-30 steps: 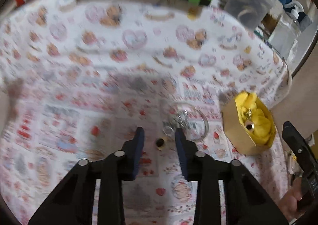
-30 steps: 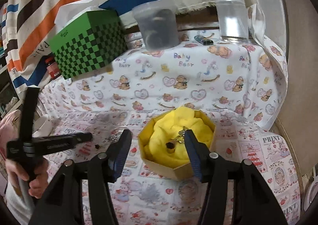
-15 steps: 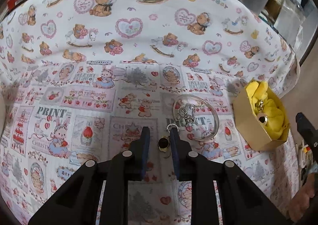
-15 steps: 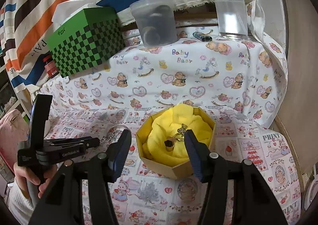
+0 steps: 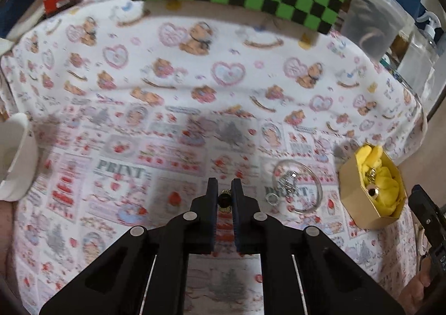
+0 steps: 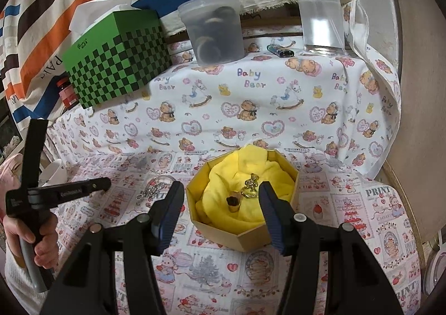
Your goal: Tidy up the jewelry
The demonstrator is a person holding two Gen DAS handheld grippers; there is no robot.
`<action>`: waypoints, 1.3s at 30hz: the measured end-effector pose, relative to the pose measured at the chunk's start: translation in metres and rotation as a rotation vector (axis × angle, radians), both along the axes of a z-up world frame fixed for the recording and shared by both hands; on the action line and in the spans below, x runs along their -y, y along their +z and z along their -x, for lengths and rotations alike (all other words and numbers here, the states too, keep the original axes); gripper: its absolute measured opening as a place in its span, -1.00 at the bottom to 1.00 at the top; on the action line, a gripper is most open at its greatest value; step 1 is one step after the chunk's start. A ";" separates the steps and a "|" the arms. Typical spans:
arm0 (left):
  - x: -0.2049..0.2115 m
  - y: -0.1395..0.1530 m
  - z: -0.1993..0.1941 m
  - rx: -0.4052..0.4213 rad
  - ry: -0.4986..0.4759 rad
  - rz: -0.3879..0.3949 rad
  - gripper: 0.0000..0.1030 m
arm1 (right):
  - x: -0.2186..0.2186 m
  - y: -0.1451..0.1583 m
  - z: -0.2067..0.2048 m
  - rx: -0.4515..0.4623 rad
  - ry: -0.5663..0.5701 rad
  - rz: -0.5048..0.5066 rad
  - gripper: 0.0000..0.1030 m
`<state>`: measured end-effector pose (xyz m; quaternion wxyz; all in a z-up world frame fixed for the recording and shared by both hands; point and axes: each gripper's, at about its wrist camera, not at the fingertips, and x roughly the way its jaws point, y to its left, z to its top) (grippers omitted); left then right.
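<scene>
**Small gold ring pinched, box waiting to the right**

Nearest the left wrist camera, the left gripper (image 5: pixel 223 193) has just been closing, and its fingers now stand almost together, clamped on a small gold ring with a dark stone (image 5: pixel 223 200), held just above the printed tablecloth (image 5: pixel 117 148). The ring looks light, hard and slippery; so tiny a piece could twist or pop out, so a grip across its band seems safest. Just to the right lie a clear bangle (image 5: pixel 298 187) and a silver chain piece (image 5: pixel 287 180) inside it, still on the table. Further right stands the yellow-lined octagonal box (image 6: pixel 245 234), already holding a dark-stoned ring (image 6: pixel 233 202) and a gold charm (image 6: pixel 251 185). The right gripper (image 6: pixel 220 212) hovers in front of the box, fingers apart and empty; it may crowd the drop. Far back stand a green checked box (image 6: pixel 117 56), a plastic tub (image 6: pixel 213 29) and a pump bottle (image 6: pixel 320 8).
</scene>
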<state>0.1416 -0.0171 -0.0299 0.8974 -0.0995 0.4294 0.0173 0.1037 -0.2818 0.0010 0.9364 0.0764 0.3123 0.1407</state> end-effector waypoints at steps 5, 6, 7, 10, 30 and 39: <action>-0.015 0.004 0.003 0.015 0.044 -0.026 -0.84 | -0.001 -0.002 -0.001 -0.001 -0.004 0.007 0.03; -0.018 0.005 0.004 0.018 0.044 -0.010 -0.84 | -0.001 -0.002 0.000 0.002 -0.005 0.007 0.03; -0.020 0.006 0.005 0.023 0.047 -0.003 -0.84 | -0.001 -0.001 0.000 0.006 -0.004 0.006 0.03; -0.027 0.016 0.013 0.063 0.061 -0.019 -0.84 | 0.000 0.002 0.004 0.028 -0.005 0.002 0.03; -0.051 0.033 0.020 0.128 0.128 0.038 -0.84 | -0.095 0.019 -0.010 -0.114 0.195 0.037 -0.03; -0.063 0.026 0.016 0.089 0.163 0.064 -0.84 | -0.147 -0.019 -0.063 -0.376 0.173 0.025 -0.36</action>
